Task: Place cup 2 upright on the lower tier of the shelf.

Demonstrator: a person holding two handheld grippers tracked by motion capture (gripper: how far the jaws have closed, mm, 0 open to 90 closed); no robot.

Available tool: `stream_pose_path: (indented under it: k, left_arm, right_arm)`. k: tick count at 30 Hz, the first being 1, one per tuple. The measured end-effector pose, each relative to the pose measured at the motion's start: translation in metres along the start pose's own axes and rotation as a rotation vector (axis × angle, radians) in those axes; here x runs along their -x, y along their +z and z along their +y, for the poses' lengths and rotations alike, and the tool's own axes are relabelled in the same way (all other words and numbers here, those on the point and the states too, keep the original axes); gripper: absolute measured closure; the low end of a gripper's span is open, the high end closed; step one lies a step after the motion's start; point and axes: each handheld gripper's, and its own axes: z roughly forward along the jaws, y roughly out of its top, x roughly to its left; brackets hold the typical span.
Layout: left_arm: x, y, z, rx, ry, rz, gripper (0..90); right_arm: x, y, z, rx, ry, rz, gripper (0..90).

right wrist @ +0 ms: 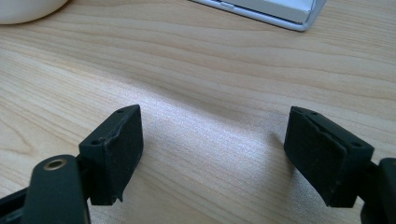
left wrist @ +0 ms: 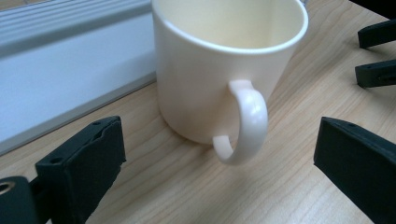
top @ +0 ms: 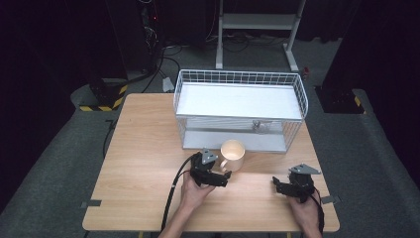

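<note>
High view shows the cream mug [top: 233,154] upright on the table [top: 143,163], just before the white wire basket [top: 237,106], which holds a small metal item. Left gripper [top: 221,177] view shows the mug empty, handle between its spread jaws, untouched. Right gripper [top: 279,184] gapes over bare wood.

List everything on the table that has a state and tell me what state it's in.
Cream mug: upright, empty, free on the table.
Left gripper: jaws open, either side of the mug's handle, not touching.
Right gripper: jaws open, nothing between.
Wire rack: upright, top shelf bare.
</note>
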Motion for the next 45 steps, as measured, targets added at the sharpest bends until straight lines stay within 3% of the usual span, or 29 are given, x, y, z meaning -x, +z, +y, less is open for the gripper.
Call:
stream_pose_path:
  k: [14, 26, 38, 45]
  left_arm:
    - [0.003, 0.015, 0.020, 0.028, -0.004, 0.023, 0.9]
    - [0.005, 0.031, 0.030, 0.012, 0.012, 0.028, 0.9]
    - [0.005, 0.046, 0.031, 0.014, -0.010, 0.031, 1.6]
    - [0.008, 0.049, 0.032, 0.018, 0.009, 0.053, 5.8]
  right_arm:
    - [0.000, 0.000, 0.000, 0.000, 0.000, 0.000, 20.0]
    - [0.000, 0.000, 0.000, 0.000, 0.001, 0.000, 20.0]
    - [0.000, 0.000, 0.000, 0.000, 0.001, 0.000, 20.1]
    - [0.000, 0.000, 0.000, 0.000, 0.003, 0.000, 20.1]
